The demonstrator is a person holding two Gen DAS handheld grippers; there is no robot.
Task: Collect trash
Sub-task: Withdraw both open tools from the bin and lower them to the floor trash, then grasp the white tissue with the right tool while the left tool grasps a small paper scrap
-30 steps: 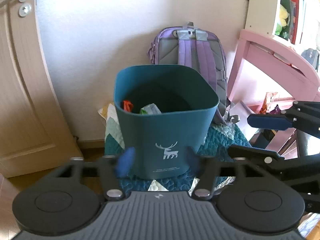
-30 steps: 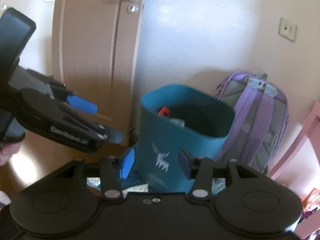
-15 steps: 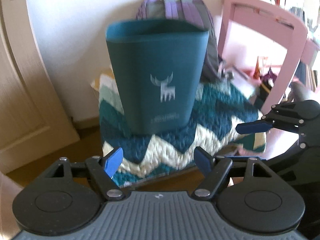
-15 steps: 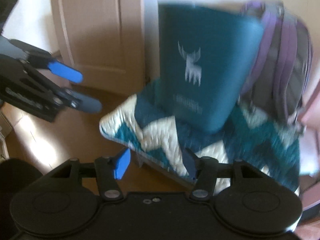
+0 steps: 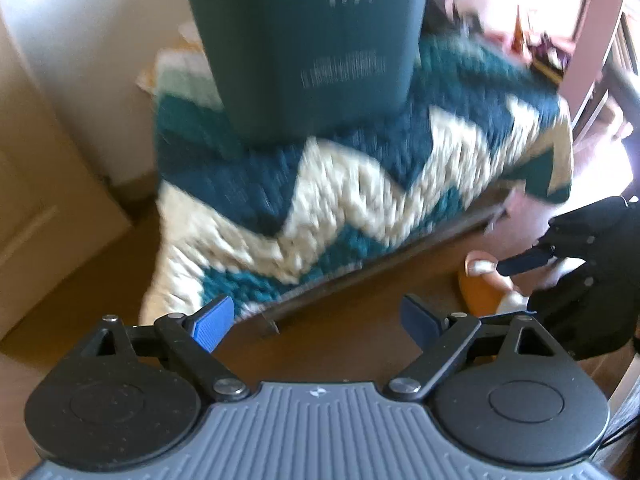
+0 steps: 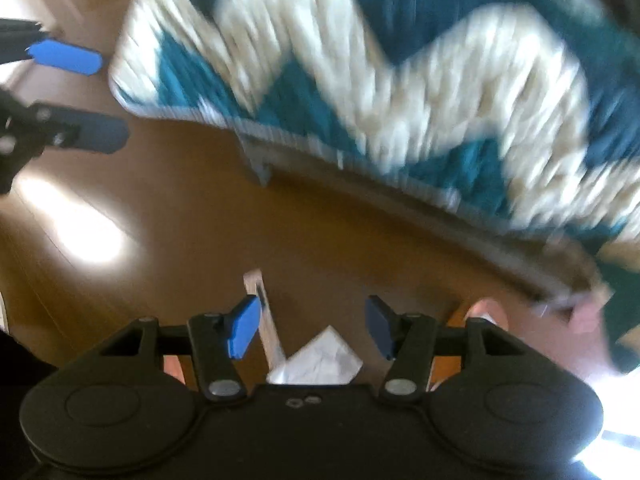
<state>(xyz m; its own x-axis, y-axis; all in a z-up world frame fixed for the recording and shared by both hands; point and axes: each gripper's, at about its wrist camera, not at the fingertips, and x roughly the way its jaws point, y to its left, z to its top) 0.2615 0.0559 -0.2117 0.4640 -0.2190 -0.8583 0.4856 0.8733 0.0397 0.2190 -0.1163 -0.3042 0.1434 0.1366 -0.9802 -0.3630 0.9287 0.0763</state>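
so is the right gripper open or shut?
Open. The right gripper has a clear gap between its pads, nothing gripped; white crumpled paper lies on the floor below.

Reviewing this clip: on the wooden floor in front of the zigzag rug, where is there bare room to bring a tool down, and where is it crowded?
Bare wood floor lies open between the rug's edge and the left tool. Nearer the right tool it is crowded: a crumpled white paper, a pale strip and an orange slipper. On the rug, the teal bin fills the back.
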